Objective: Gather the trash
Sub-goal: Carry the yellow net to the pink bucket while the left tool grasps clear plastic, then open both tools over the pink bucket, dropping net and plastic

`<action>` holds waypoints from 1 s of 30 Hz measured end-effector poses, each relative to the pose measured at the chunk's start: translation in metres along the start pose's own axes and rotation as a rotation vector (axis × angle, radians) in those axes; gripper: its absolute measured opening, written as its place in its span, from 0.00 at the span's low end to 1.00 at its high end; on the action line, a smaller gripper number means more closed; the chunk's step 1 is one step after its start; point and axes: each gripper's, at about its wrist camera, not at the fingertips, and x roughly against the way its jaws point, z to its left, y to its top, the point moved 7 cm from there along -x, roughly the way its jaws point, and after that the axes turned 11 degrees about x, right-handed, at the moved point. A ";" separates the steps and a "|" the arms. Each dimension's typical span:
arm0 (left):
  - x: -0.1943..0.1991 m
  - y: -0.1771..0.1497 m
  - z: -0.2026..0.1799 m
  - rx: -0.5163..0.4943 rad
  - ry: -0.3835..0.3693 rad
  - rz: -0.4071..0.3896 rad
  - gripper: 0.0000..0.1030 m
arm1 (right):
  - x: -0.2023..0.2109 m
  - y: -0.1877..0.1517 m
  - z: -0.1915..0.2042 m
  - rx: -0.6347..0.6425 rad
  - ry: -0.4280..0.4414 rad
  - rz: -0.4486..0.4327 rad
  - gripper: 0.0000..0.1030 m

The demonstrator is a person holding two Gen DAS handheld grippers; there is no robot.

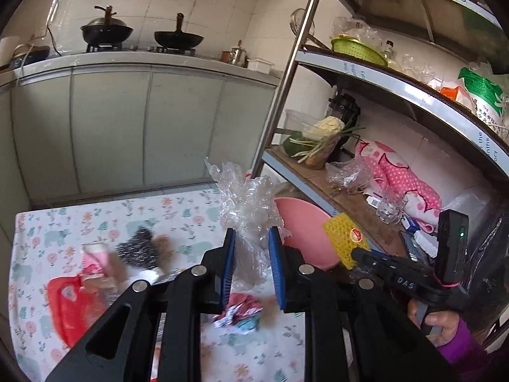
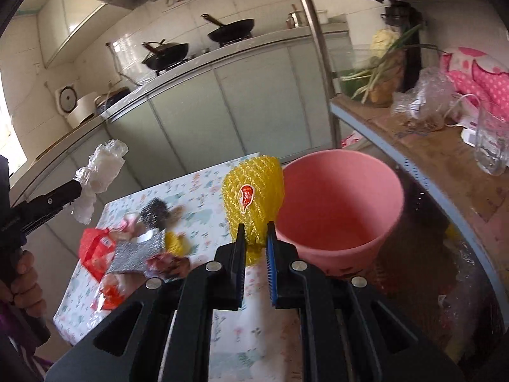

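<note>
My left gripper is shut on a crumpled clear plastic wrap, held up above the table; the same wrap shows white at the left of the right wrist view. My right gripper is shut on a yellow foam fruit net with a red sticker, just left of the pink bucket. That net and the bucket also appear right of my left fingers. More trash lies on the floral tablecloth: a red bag, a dark scrubber and crumpled wrappers.
A metal shelf rack stands at the right with vegetables, a glass, pink cloth and a green basket. Behind the table runs a counter with two woks. A hand holds the right tool.
</note>
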 end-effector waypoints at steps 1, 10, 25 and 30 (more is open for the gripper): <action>-0.014 0.002 -0.012 -0.004 -0.007 0.013 0.20 | -0.004 0.002 -0.009 -0.012 -0.026 -0.001 0.12; -0.133 -0.016 -0.077 -0.043 0.029 0.143 0.20 | -0.038 -0.003 -0.055 -0.072 -0.149 0.023 0.12; -0.222 -0.064 -0.070 -0.052 0.121 0.295 0.23 | -0.089 -0.025 -0.091 -0.138 -0.160 0.120 0.19; -0.226 -0.064 -0.064 -0.034 0.140 0.306 0.35 | -0.095 -0.026 -0.096 -0.167 -0.134 0.117 0.38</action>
